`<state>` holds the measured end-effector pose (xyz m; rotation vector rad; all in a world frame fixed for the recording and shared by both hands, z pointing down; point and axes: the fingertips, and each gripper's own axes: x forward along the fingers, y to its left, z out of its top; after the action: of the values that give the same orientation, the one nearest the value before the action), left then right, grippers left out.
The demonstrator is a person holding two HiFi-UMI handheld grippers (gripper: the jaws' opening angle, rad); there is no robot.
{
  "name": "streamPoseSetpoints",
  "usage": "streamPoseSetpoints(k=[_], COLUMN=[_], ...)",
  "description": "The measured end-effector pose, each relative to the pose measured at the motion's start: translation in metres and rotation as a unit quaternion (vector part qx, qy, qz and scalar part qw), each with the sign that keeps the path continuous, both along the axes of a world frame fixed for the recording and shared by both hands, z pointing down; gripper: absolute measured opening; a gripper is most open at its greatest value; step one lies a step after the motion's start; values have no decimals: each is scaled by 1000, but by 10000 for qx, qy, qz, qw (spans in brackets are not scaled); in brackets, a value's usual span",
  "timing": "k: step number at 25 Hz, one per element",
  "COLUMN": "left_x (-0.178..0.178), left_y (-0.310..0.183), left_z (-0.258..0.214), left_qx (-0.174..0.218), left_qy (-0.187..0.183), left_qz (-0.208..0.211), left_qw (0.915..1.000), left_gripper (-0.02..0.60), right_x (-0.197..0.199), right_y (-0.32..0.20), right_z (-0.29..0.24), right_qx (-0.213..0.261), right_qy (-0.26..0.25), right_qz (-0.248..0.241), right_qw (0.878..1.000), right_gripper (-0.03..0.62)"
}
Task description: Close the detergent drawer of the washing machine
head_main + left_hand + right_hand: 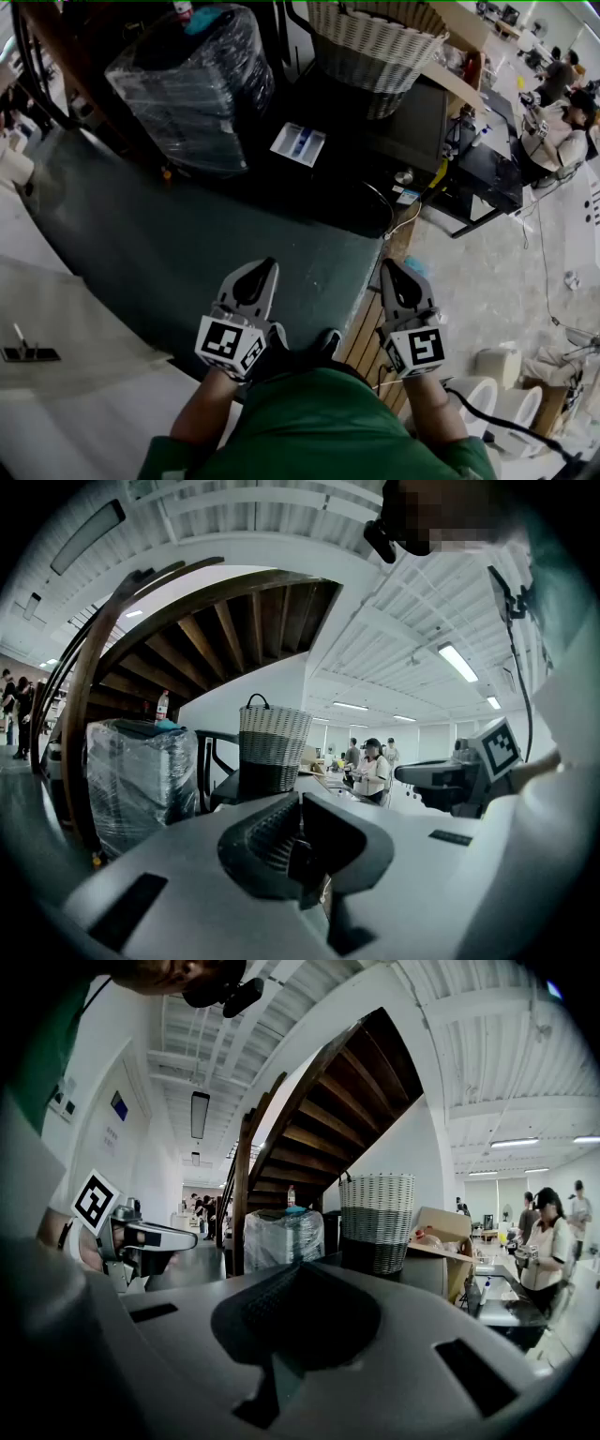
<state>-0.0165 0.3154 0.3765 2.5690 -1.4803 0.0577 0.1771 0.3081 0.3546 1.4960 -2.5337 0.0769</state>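
No washing machine or detergent drawer shows clearly in any view. In the head view my left gripper (pixel 260 274) and right gripper (pixel 395 274) are held side by side close to the person's body, above a dark green floor (pixel 187 253). Both point forward with their jaws pressed together and nothing between them. The left gripper view shows my left gripper (pixel 302 850) shut, aimed at a wicker basket (pixel 272 747), with the right gripper off to its right. In the right gripper view my right gripper (pixel 298 1321) is likewise shut, and the left gripper (pixel 141 1237) hangs at its left.
A plastic-wrapped bundle (pixel 192 84) and the wicker basket (pixel 375 42) stand ahead on dark furniture under a wooden staircase (pixel 337 1119). A white surface (pixel 84 384) with a small metal piece (pixel 28 353) lies at lower left. White rolls (pixel 497 394) and seated people (pixel 562 122) are at right.
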Motion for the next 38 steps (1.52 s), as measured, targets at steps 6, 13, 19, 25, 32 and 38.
streamPoseSetpoints(k=[6,13,19,25,32,38], left_x=[-55,-92,-125,-161,-167,-159], left_y=[14,11,3,-10,-28,-55], left_z=[2,-15,-31,-36,-13,-5], left_qx=[-22,262,510,680,434,322], left_qy=[16,166,332,300,282,42], left_qz=[-102,-63,-45,-71,-25,-117], left_qw=[9999,9995,9981,9972,9987,9994], left_gripper=[29,29,29,29,29,28], right_x=[-36,-71,-94,-124,-123,-130], right_y=[10,13,11,12,0,-39], right_z=[-4,-28,-41,-43,-17,-1], right_qx=[52,242,331,381,49,-75], right_qy=[-37,-179,45,82,129,-27], right_qz=[75,237,496,602,774,475], right_qw=[10000,9993,9982,9974,9969,9988], right_gripper=[23,23,23,23,23,23])
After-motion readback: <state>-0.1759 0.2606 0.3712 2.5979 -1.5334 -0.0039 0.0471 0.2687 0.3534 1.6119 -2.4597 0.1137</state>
